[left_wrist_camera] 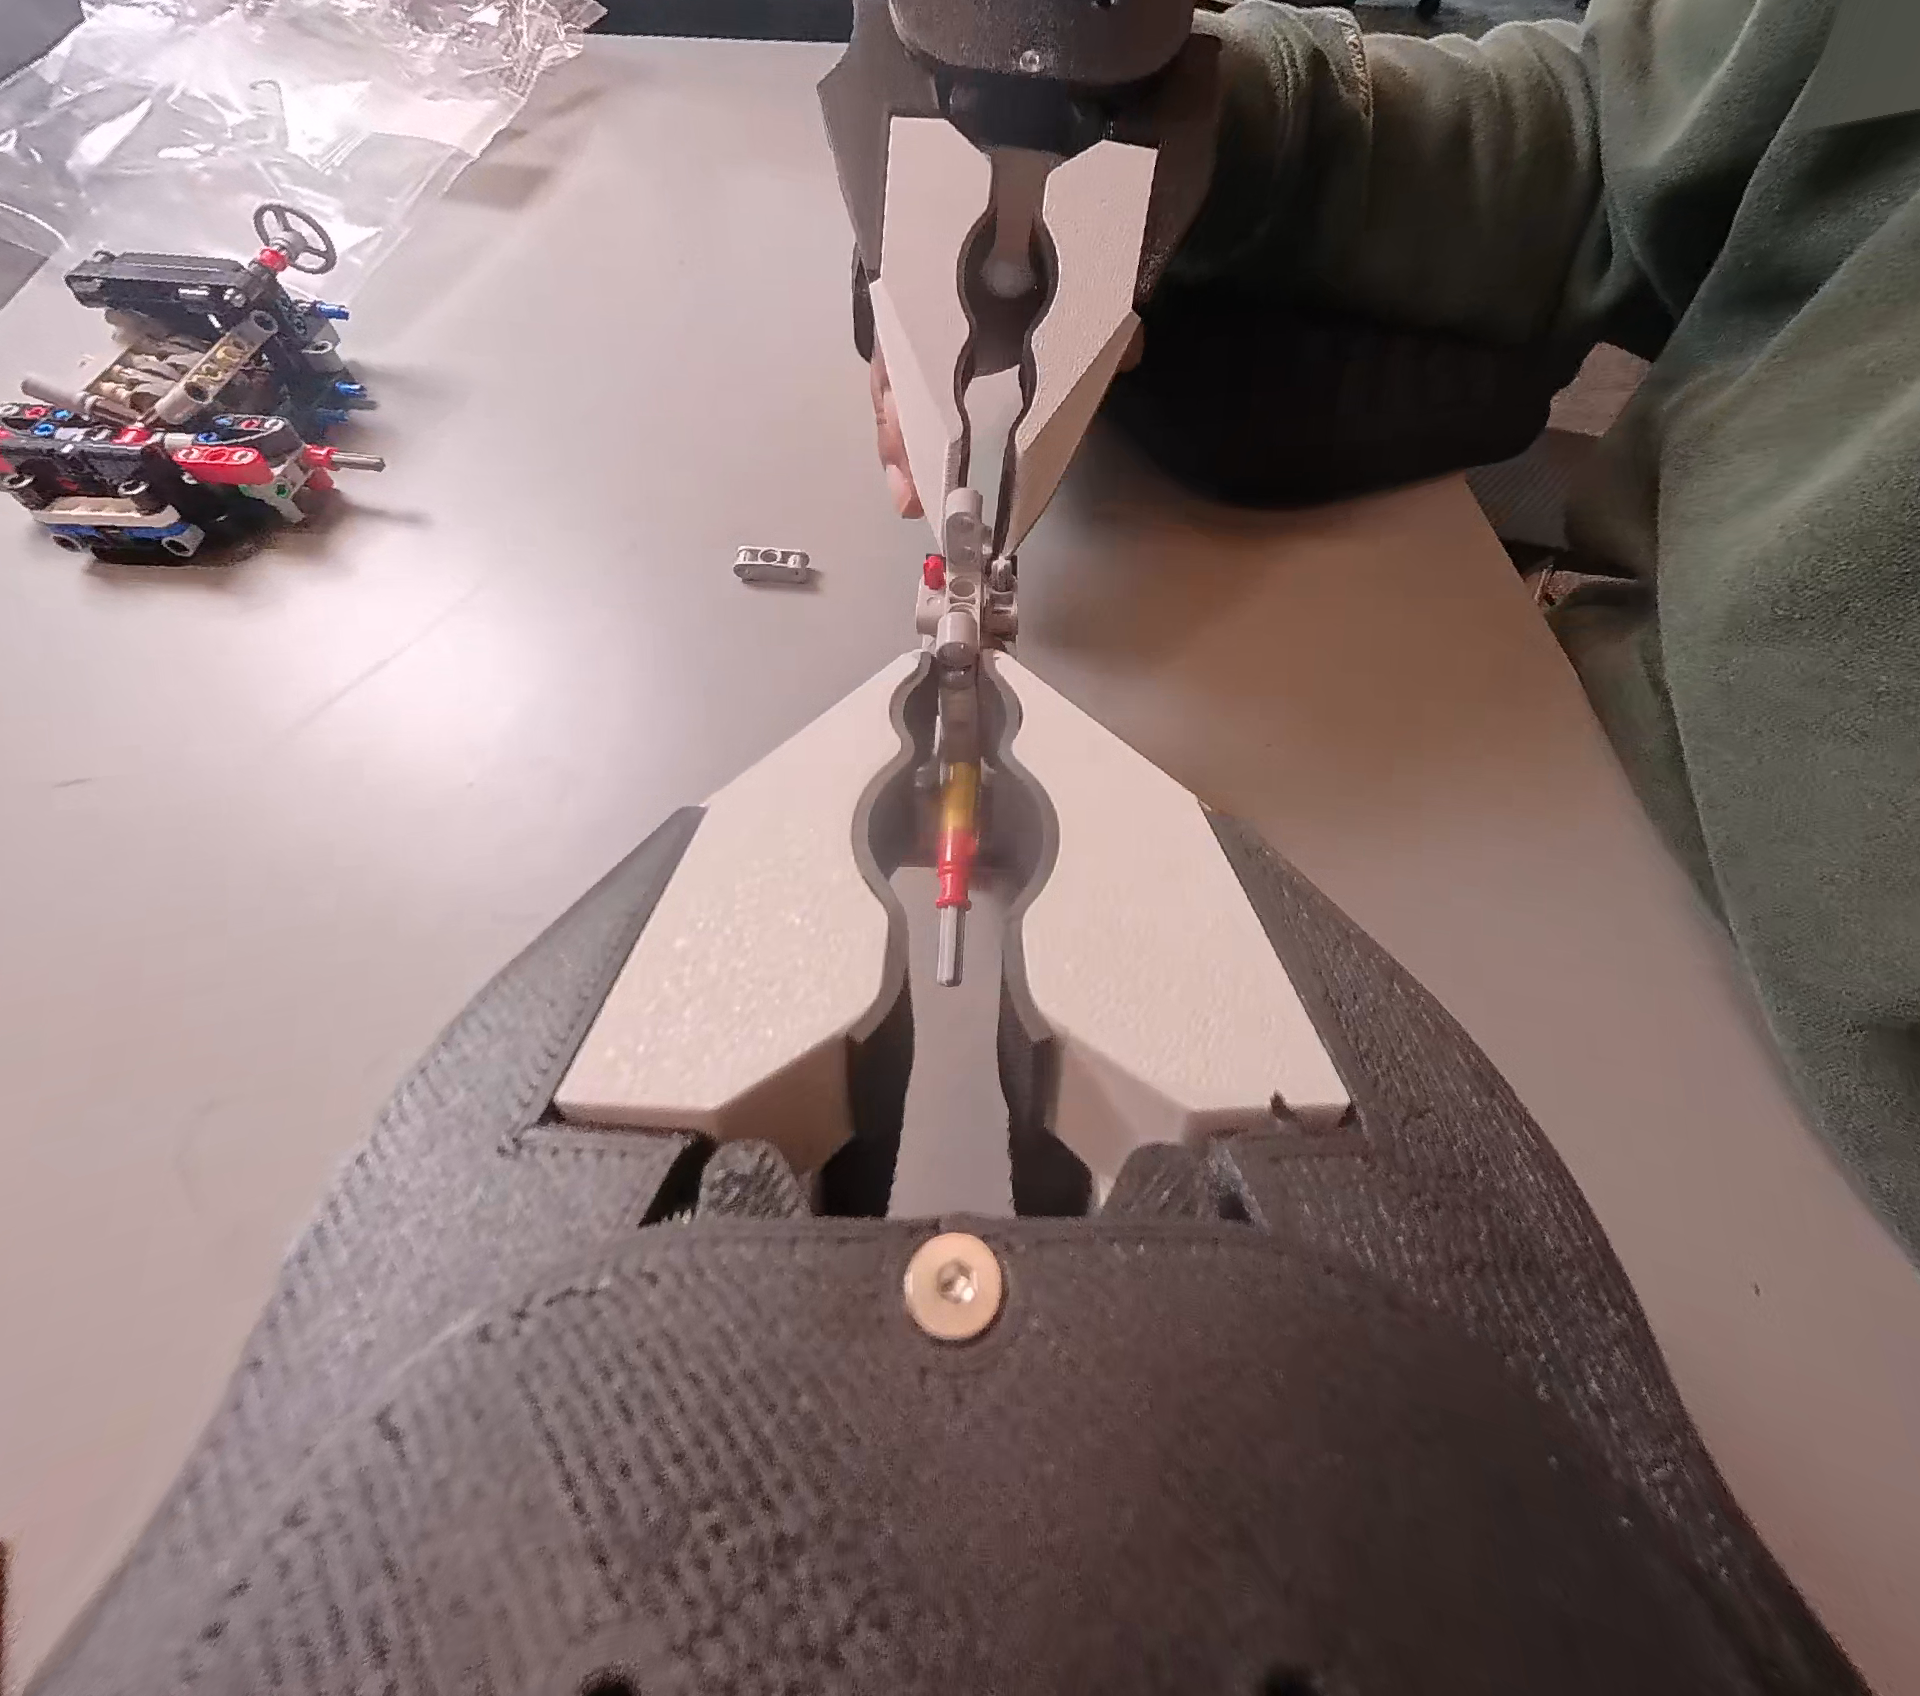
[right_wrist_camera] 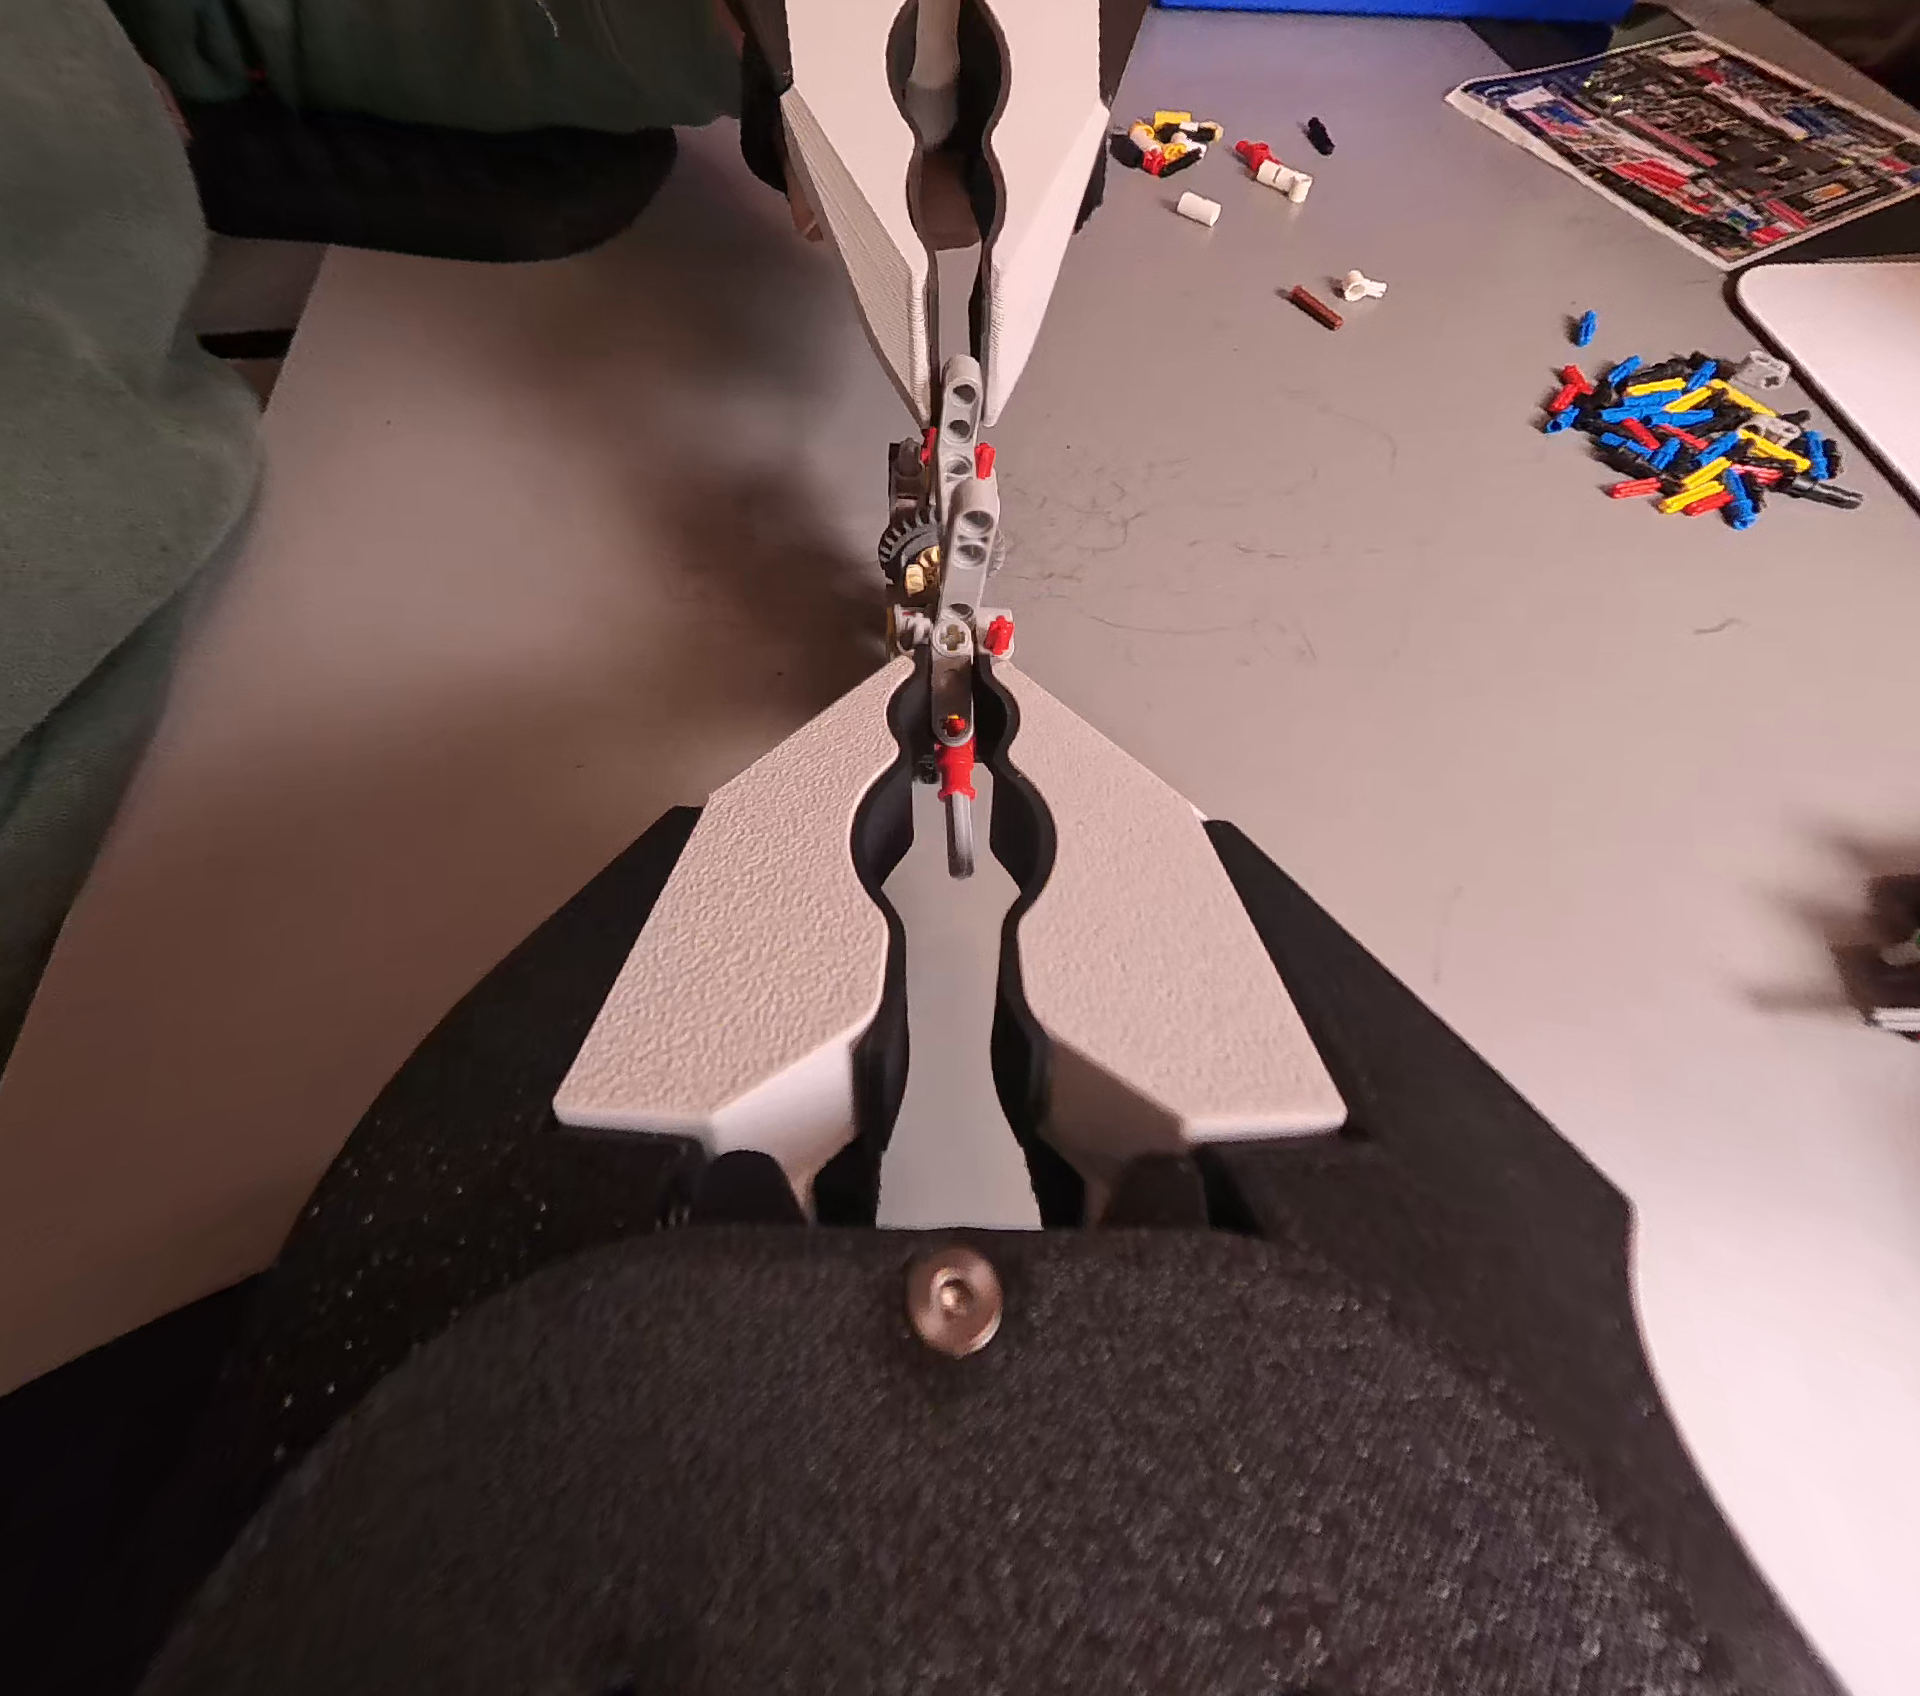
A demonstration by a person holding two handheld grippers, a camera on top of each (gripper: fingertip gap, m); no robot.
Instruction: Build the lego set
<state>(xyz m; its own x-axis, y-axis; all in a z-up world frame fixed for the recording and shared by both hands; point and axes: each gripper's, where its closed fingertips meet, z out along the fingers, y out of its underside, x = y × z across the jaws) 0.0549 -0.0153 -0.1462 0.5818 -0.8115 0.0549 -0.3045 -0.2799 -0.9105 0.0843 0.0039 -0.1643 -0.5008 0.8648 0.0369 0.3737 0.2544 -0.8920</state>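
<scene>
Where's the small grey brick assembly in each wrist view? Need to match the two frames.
Left wrist view: the grey brick assembly sits just above centre, clamped between the left gripper below and the right gripper above.
Right wrist view: the assembly sits just above centre, with the right gripper below and the left gripper above.
Shared landmark: the grey table beneath it.

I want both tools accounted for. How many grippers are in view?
2. The left gripper and the right gripper face each other, each clamped on an end of the same grey assembly.
</scene>
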